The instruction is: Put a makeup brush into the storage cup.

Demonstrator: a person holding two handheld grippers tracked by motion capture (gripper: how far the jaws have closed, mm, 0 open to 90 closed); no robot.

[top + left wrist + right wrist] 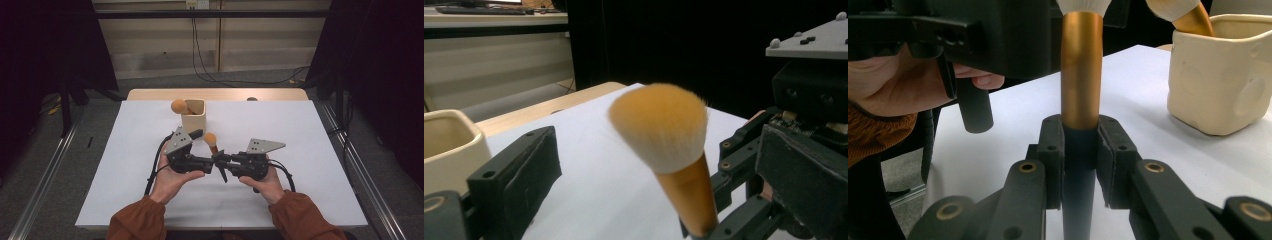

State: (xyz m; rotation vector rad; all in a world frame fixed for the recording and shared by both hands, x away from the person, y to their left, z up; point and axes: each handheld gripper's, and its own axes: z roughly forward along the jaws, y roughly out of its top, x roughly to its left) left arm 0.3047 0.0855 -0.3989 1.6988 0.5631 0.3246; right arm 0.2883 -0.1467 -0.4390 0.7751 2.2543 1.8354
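In the high view, the right tool [223, 159] pinches the dark lower handle of an orange-bristled makeup brush [210, 140] above the white table [125, 190], near a cream square ceramic cup [194, 116] holding another brush. In the left gripper view, the left tool [589, 200] stands spread, the brush between its jaws untouched. In the right gripper view, the pads clamp the handle upright.
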